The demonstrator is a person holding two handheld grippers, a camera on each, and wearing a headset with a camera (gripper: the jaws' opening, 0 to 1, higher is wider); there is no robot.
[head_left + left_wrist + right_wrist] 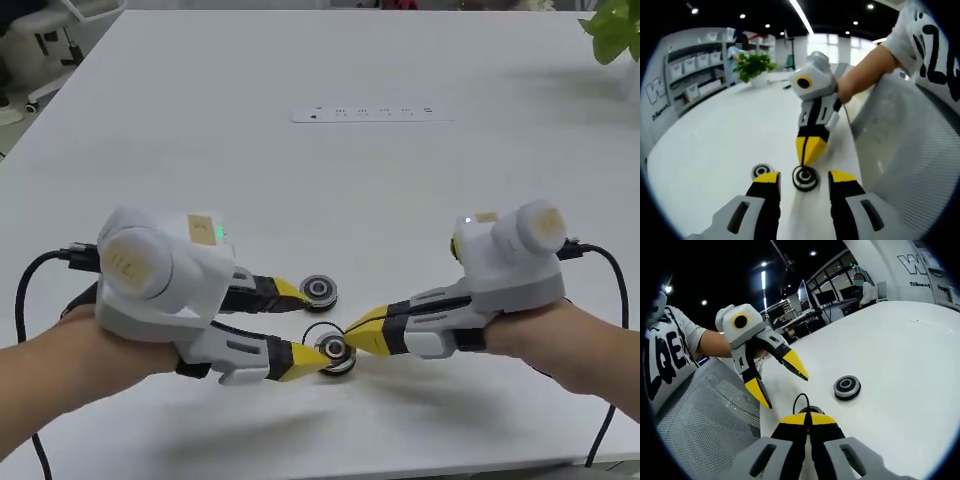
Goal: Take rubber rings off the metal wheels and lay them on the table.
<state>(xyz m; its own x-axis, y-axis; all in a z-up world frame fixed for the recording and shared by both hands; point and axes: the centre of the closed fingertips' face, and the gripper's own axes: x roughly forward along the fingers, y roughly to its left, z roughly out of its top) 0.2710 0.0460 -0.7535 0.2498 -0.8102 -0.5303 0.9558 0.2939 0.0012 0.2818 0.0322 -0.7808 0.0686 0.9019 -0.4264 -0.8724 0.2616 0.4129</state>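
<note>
Your right gripper [807,419] is clenched on the rubber ring [795,402] at the near wheel [805,178]. Your left gripper [308,328] is released, jaws flanking that wheel.

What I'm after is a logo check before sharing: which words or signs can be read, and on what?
"W": large letter on the wall; the small line under it is blurred.
Shirt: big dark letters, cut off, unsure.
Power strip: marks too small.
</note>
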